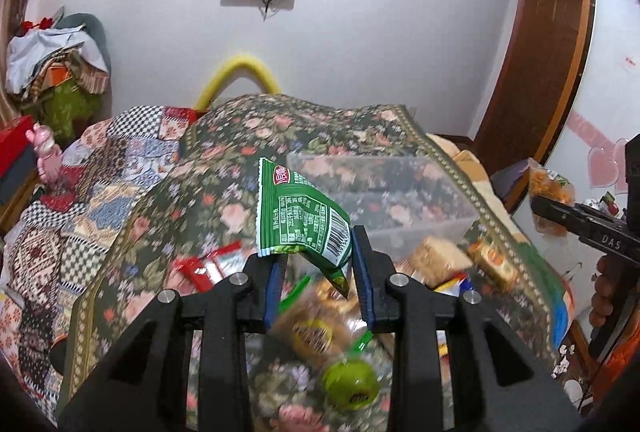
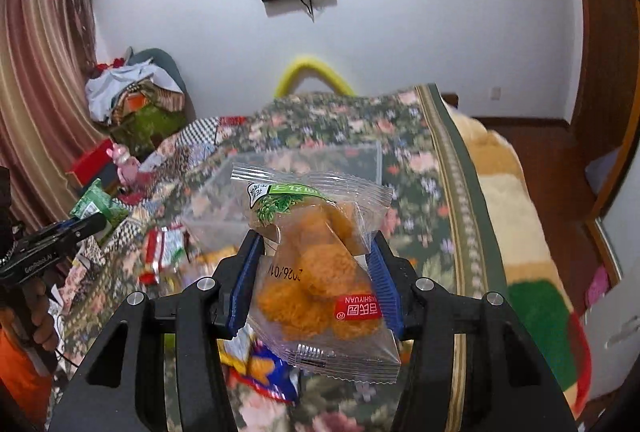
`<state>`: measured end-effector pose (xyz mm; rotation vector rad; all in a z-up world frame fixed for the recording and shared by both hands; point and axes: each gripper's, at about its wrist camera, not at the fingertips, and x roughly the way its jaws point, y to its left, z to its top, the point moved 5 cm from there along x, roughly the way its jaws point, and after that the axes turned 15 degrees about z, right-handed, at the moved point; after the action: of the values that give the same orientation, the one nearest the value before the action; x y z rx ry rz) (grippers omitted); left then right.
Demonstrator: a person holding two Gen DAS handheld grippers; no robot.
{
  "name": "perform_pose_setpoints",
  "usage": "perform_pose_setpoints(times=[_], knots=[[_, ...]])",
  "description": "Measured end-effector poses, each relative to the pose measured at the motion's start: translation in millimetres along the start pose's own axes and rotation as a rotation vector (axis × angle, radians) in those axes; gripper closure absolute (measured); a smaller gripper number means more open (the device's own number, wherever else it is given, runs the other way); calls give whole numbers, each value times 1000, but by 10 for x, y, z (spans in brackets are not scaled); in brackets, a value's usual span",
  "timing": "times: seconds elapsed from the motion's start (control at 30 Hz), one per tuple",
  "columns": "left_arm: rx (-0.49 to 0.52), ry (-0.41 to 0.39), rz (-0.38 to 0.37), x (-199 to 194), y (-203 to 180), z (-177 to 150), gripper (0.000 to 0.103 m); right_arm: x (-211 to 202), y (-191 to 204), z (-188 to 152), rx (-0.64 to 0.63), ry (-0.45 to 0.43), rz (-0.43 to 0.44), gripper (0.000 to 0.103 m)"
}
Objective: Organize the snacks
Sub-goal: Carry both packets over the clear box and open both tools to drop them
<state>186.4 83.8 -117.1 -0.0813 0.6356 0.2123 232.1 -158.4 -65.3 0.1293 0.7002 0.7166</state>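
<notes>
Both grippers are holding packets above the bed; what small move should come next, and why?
Probably carry the right gripper forward over the clear bin and release there. Its jaws are shut on the orange snack bag, held above the loose pile, and the bin sits just ahead. The left gripper, gripping the green packet, could follow.

- Pretty even indoor light in both views, fairly bright, no hard shadows on the white wall (image 1: 360,43).
- Heavy fisheye bend: the wardrobe (image 1: 560,43) and curtain (image 2: 36,79) curve hard, and the corners go black.
- Motion blur smears the snacks below the clear box (image 1: 384,199) on the floral blanket (image 1: 240,135), the box too.
- The green packet (image 1: 300,216) and cookie bag (image 2: 320,264) stay sharp.
- Soft glare on the cookie bag's clear wrapper.
</notes>
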Motion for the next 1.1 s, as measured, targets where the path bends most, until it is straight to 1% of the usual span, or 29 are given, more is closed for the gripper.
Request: perform_pose_setpoints(times=[0.17,0.3,0.47,0.63,0.87,1.0,1.1], knots=[[12,-2,-28,158,-148,183,72,141,24,165,-21,-21,6,54],[18,21,-53,370,-257,297,72,284,24,272,-16,-25,22,54],[41,52,-68,678,-388,387,72,545,-24,338,-14,-8,22,54],[63,97,-81,991,-502,425,72,868,-128,393,-24,46,0,54],[136,138,-73,1335,-681,398,72,1255,-289,300,-14,141,-8,54],[167,171,-74,1503,-744,353,71,1391,-335,232,-4,184,-11,54],[163,219,-88,1625,-762,310,71,1469,-361,183,4,225,-1,54]])
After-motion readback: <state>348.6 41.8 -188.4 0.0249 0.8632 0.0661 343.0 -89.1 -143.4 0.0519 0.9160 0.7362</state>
